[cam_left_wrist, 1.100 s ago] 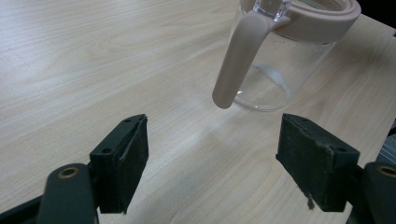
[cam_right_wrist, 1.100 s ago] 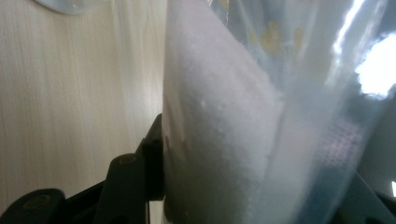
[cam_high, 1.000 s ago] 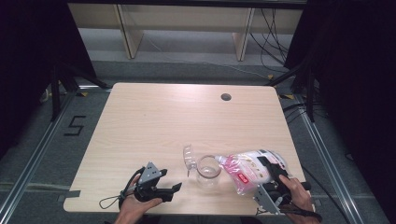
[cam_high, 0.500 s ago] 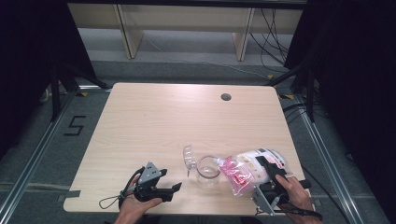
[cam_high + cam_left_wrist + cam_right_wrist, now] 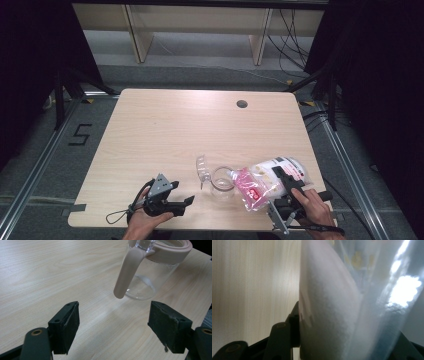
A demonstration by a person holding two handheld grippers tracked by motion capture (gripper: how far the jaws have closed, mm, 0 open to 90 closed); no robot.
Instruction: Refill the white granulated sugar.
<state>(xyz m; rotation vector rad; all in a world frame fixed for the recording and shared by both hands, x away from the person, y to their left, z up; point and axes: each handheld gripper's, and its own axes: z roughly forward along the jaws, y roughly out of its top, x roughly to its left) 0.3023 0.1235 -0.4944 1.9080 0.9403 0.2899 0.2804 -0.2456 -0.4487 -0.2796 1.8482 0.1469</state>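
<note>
The pale wood surface [image 5: 165,130] has a round hole [image 5: 242,104] near its far right edge. Beyond it stands a shelf [image 5: 200,25], with cables [image 5: 287,30] hanging. A floor mark [image 5: 80,135] lies left.

floor mark [image 5: 81,135] left of table: digit "5". print on bag [image 5: 272,181] too small to read.

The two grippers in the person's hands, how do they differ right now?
The left gripper has its jaws open with nothing between them, while the right gripper is clamped on a bag of white grains. The left one sits short of the glass jar; the right one tilts the bag's end over the jar. Both are black and hand-held.
</note>
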